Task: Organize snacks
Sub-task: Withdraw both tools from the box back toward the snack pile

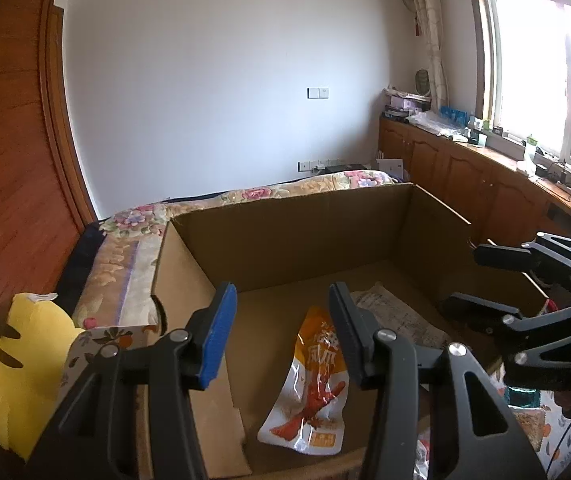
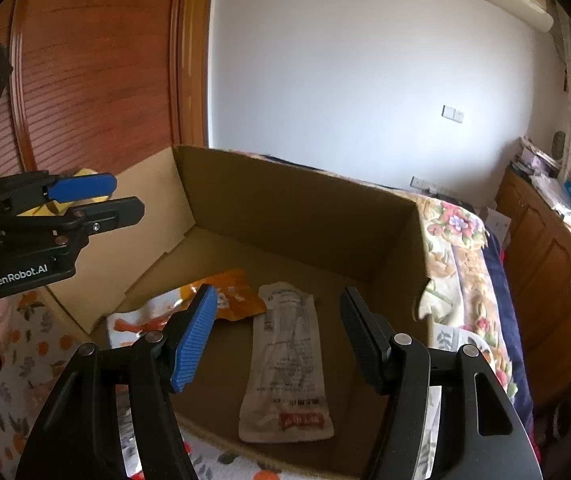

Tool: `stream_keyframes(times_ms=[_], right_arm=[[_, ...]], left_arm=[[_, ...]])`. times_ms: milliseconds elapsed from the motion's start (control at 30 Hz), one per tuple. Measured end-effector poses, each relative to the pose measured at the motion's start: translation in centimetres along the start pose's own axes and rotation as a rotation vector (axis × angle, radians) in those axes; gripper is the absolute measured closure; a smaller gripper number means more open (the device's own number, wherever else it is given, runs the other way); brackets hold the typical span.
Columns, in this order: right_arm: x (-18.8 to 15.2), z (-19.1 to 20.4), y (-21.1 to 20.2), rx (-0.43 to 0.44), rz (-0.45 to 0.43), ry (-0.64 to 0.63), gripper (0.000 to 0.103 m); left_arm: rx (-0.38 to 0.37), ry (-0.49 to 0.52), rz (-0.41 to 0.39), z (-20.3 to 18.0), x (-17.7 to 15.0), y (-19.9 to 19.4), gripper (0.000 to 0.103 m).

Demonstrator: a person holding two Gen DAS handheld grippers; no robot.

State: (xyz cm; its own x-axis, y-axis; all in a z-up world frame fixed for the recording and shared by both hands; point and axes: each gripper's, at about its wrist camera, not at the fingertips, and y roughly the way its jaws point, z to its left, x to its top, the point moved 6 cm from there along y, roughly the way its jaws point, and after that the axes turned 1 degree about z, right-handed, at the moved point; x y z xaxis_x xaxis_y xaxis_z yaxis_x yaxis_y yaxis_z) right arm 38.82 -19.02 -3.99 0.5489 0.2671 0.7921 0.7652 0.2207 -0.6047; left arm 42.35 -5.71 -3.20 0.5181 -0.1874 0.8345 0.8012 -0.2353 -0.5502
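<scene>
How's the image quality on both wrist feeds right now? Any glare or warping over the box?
Left wrist view: the window is blown out to white, yet the cardboard box and orange snack packet stay readable; fisheye bends the wooden wardrobe. Right wrist view: even light, no glare, the pale snack packet fairly sharp, its small print too small to read, corners vignetted black.

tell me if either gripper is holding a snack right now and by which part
Nothing is held. The left gripper and right gripper are both open and empty above the cardboard box; the orange packet and pale packet lie loose inside.
</scene>
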Motion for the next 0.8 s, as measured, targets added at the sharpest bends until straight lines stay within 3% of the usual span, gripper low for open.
stream_keyframes(times_ms=[467, 800], right_arm=[[-2.1, -0.9, -9.0, -0.018, -0.05, 0.062, 0.039], [-7.9, -0.3, -11.8, -0.006, 0.005, 0.095, 0.038]], left_arm=[[-0.022, -0.023, -0.031, -0.5, -1.8, -7.3, 0.048], [-0.043, -0.01, 0.016, -1.7, -7.7, -10.3, 0.045]])
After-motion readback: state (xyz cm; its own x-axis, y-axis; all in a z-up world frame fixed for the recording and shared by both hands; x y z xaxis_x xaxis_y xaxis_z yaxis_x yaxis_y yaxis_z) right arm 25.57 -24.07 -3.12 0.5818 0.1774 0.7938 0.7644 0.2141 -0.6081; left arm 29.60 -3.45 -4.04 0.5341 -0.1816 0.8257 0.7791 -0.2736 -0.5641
